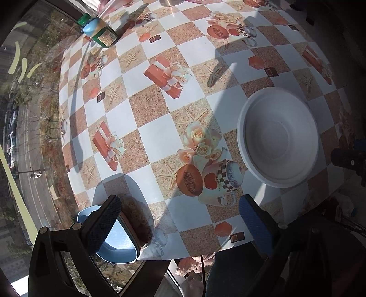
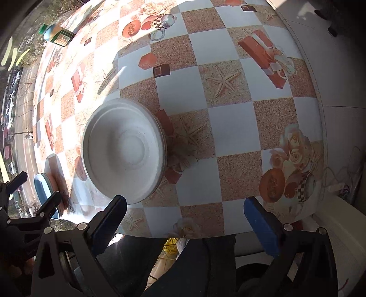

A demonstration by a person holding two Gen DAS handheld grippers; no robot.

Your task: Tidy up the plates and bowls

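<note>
A white bowl (image 1: 278, 137) sits on the patterned tablecloth (image 1: 160, 118), at the right in the left wrist view and left of centre in the right wrist view (image 2: 124, 148). A blue plate (image 1: 119, 242) lies at the table's near left edge, partly behind my left finger; it also shows in the right wrist view (image 2: 44, 192). My left gripper (image 1: 180, 226) is open and empty above the near edge, with the plate at its left finger. My right gripper (image 2: 185, 224) is open and empty, its left finger just below the bowl's near rim.
A green-capped bottle (image 1: 98, 29) stands at the far left of the table, also in the right wrist view (image 2: 58, 34). A metal pot's base (image 1: 170, 2) shows at the far edge. A window (image 1: 25, 137) lies left of the table. Cables (image 2: 343, 182) lie on the floor at right.
</note>
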